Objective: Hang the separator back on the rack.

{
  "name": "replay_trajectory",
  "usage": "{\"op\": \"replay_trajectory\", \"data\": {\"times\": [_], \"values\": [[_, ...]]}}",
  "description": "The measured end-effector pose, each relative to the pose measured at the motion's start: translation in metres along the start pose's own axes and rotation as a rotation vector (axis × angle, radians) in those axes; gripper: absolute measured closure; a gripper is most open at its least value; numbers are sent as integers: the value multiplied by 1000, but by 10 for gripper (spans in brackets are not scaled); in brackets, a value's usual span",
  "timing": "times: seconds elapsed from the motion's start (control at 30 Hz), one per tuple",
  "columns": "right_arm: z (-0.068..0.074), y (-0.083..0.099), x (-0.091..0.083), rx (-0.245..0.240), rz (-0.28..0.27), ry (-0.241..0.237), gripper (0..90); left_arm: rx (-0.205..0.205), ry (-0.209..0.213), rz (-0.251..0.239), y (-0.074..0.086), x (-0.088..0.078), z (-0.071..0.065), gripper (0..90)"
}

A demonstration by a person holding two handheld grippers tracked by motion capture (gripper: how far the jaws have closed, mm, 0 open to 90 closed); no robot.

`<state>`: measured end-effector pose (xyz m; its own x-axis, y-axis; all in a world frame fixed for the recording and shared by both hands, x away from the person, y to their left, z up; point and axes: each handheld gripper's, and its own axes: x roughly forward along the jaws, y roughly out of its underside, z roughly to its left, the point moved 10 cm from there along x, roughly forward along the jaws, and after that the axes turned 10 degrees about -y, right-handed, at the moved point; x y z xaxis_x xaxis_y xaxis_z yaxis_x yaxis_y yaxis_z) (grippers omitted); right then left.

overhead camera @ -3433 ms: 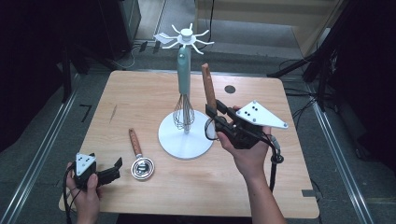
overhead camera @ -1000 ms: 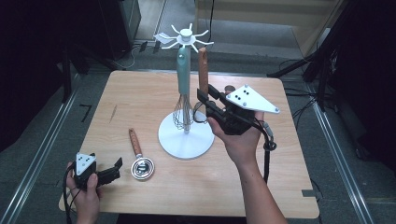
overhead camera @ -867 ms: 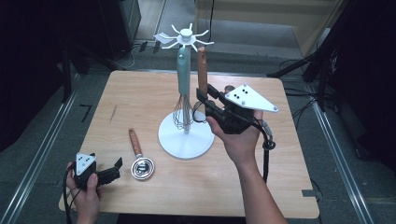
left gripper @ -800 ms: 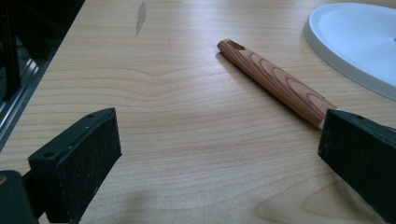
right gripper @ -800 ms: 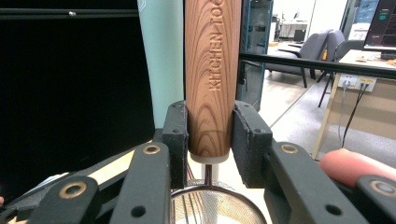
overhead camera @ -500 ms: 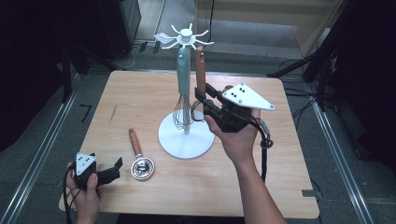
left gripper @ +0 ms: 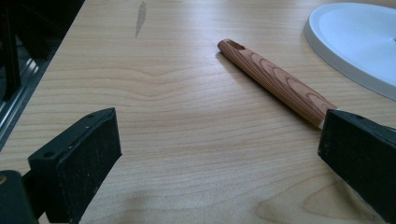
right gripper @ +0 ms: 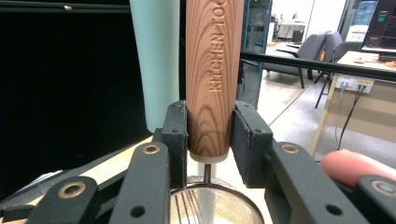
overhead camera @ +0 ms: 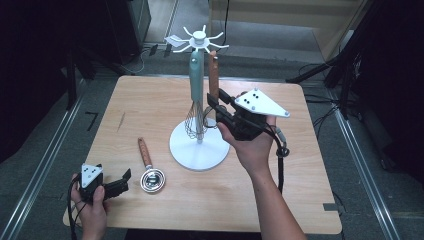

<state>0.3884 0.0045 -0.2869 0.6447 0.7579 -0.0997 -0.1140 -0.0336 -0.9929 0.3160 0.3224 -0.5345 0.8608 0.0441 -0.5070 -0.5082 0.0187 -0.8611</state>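
Right claw (overhead camera: 216,106) is clamped on the strainer's wooden handle (right gripper: 214,74), holding it upright beside the teal whisk (overhead camera: 195,95) hanging on the white rack (overhead camera: 199,150); mesh bowl (right gripper: 215,205) sits just under the jaws. Left claw (overhead camera: 121,182) rests low at the surface's (overhead camera: 150,105) near corner, jaws spread wide and gripping nothing, a second strainer (overhead camera: 149,167) lying just ahead.

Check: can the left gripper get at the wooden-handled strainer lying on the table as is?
Probably yes. The left gripper rests open on the table, with the wooden-handled strainer lying just ahead of its jaws and bare tabletop between. The right gripper is busy elsewhere, at the white rack.
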Motion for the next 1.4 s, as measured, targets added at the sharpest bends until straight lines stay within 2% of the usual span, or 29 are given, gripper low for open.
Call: {"op": "replay_trajectory", "data": {"times": [0.37, 0.4, 0.9, 1.13, 1.3, 1.4], "values": [[5, 0, 0, 2, 8, -28, 625, -2, 2, -1, 0, 0, 0, 0], [4, -1, -1, -9, 3, -26, 619, -2, 2, -1, 0, 0, 0, 0], [2, -8, -9, -7, -23, -25, 597, -2, 2, 1, 0, 0, 0, 0], [-2, -10, -13, -9, -23, -2, 655, -1, 2, 0, 0, 0, 0, 0], [-9, -12, -11, 9, -32, 15, 747, -1, 3, 0, 0, 0, 0, 0], [-12, -15, -9, -1, -35, 37, 819, -1, 3, -1, 0, 0, 0, 0]]}}
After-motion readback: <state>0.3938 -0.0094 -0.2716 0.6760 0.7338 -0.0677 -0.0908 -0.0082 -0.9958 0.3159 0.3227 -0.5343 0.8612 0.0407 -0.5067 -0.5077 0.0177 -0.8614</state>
